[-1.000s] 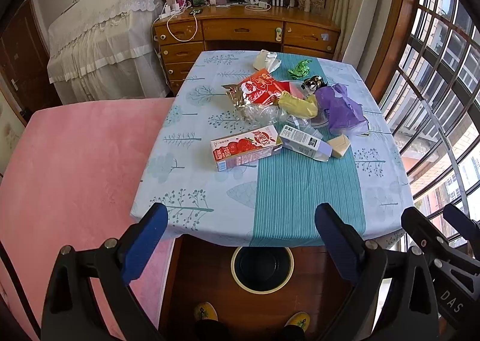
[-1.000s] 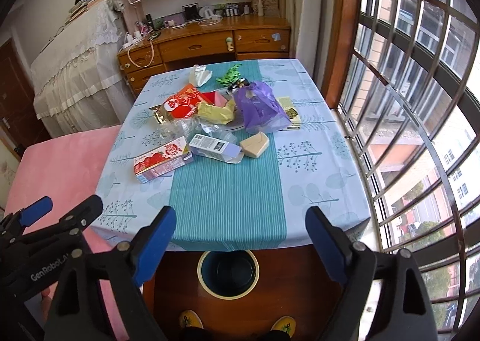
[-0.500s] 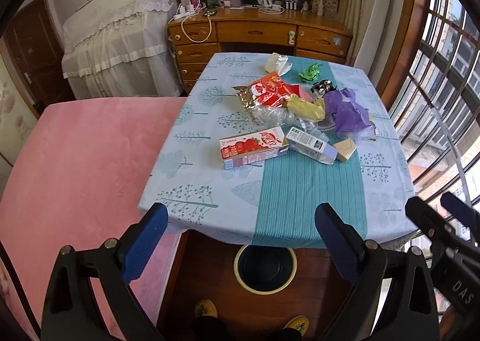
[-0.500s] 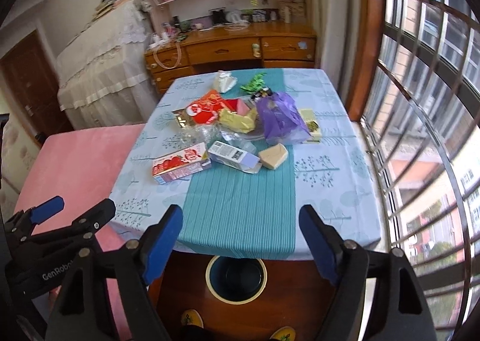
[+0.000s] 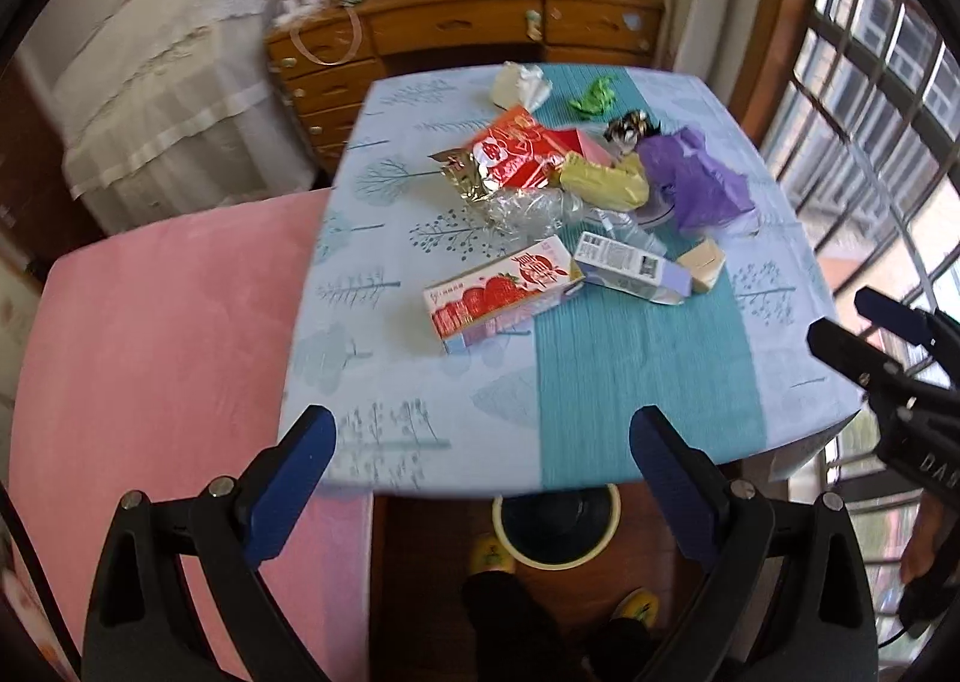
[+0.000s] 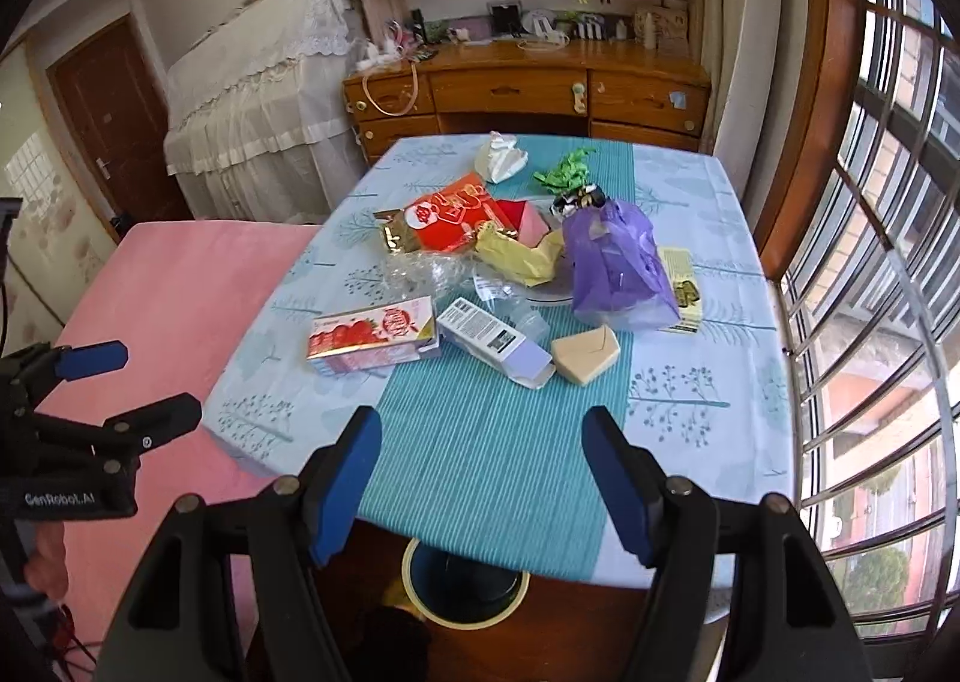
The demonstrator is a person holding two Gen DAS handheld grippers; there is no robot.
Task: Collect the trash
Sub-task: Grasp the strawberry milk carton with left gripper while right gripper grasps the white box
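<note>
The left gripper (image 5: 480, 454) hangs above the near edge of a table, its blue-padded jaws spread wide and holding nothing. The right gripper (image 6: 483, 457) hangs alongside, equally wide and empty. Both look poised for a first pick, judging by how they face the litter from a distance.

Directly below them, on the wooden floor under the table's near edge, stands a round waste bin (image 6: 465, 583) with a cream rim (probably set there so trash can drop straight down).

The table wears a pale blue tablecloth (image 6: 678, 400) printed with trees, with a teal stripe down the middle. The trash sits heaped at its centre, well apart from both grippers. Nearest is a strawberry-printed drink carton (image 6: 372, 337) lying flat, touching a lilac box (image 6: 495, 340) with a barcode label. Just beside that is a tan cardboard piece (image 6: 585, 358). Behind lie a purple plastic bag (image 6: 618, 268), a yellow wrapper (image 6: 519, 259), a red snack bag (image 6: 453, 220), clear crumpled plastic (image 5: 528, 208), a green wrapper (image 6: 564, 172) and a white tissue (image 6: 501, 159).

Readable writing: "GenRobot.AI" on the left gripper's body and "DAS" on the right one's. The packaging text is too blurred to read.
</note>
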